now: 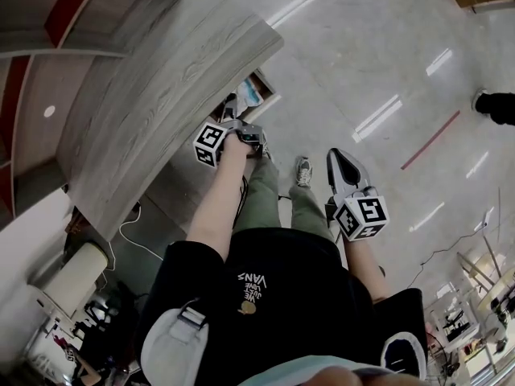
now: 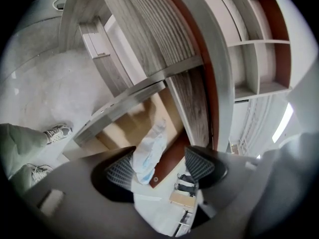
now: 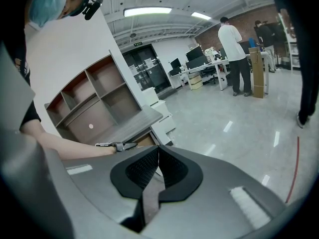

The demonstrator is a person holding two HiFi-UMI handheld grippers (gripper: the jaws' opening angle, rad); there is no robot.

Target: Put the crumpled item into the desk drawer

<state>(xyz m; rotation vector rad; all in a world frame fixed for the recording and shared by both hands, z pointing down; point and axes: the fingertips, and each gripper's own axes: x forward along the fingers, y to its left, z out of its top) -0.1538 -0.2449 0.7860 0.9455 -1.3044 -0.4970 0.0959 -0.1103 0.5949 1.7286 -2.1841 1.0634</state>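
Left gripper [image 2: 160, 166] released, jaws wide; crumpled item [image 2: 149, 151] between them, by one pad, over the drawer [image 2: 124, 128]. Head view hides that gap.

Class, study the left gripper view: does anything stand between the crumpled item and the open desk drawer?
Nothing visible does. The crumpled item lies between the open jaws of the left gripper, right at the open drawer, whose tan inside shows bare behind it.

An open-plan office: desks [image 3: 195, 76] with monitors [image 3: 175, 63], wooden shelves [image 3: 99, 99], polished floor [image 3: 239, 128], strip lights [image 3: 148, 11].
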